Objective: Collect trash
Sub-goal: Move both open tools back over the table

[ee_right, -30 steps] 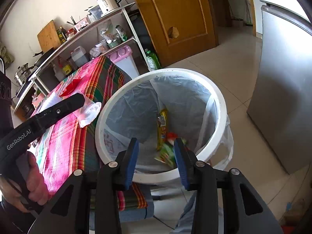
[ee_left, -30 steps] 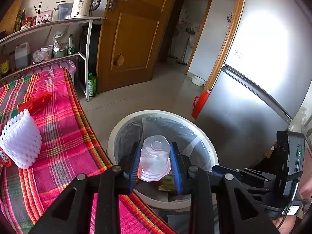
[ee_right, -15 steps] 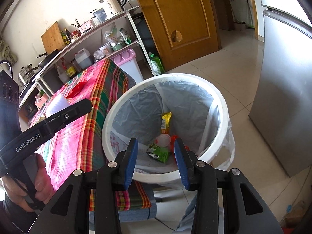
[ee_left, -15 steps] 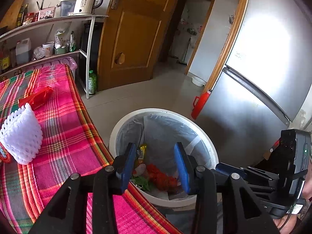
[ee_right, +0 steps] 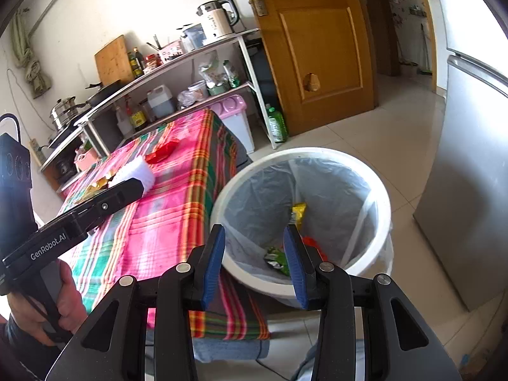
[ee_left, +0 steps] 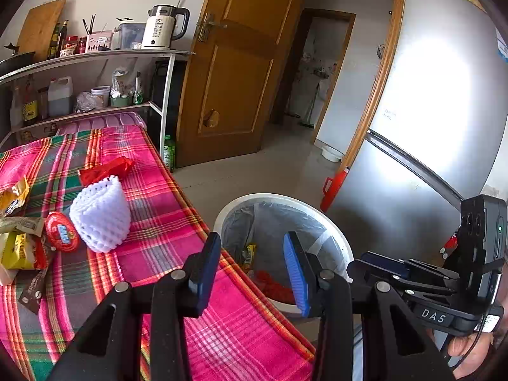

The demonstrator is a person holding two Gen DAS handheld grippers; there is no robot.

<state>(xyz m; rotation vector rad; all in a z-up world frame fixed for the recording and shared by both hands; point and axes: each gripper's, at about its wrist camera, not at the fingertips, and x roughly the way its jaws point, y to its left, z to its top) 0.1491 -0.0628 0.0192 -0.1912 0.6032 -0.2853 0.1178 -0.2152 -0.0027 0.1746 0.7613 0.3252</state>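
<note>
A white bin [ee_left: 333, 238] [ee_right: 377, 231] lined with a grey bag stands on the floor beside the table; wrappers lie at its bottom. My left gripper [ee_left: 252, 266] is open and empty above the table edge by the bin. My right gripper [ee_right: 254, 262] is open and empty over the bin's near rim. On the pink plaid tablecloth [ee_left: 165, 222] lie a white foam net [ee_left: 101, 219], a red wrapper [ee_left: 106, 166], a red round lid [ee_left: 62, 231] and yellow snack packets [ee_left: 19, 247]. The foam net [ee_right: 136, 171] and red wrapper [ee_right: 162, 152] also show in the right wrist view.
A metal shelf rack [ee_left: 95, 63] with a kettle, bottles and jars stands behind the table. A wooden door [ee_left: 235, 73] is at the back, a grey fridge [ee_left: 428, 111] on the right. A red container [ee_left: 333, 187] stands by the fridge. A hand [ee_right: 41, 301] holds the left gripper's handle.
The clear plastic cup held in my left gripper dropped into the bin as the jaws opened. Both grippers then pulled back and up from the bin, the left toward the table.
</note>
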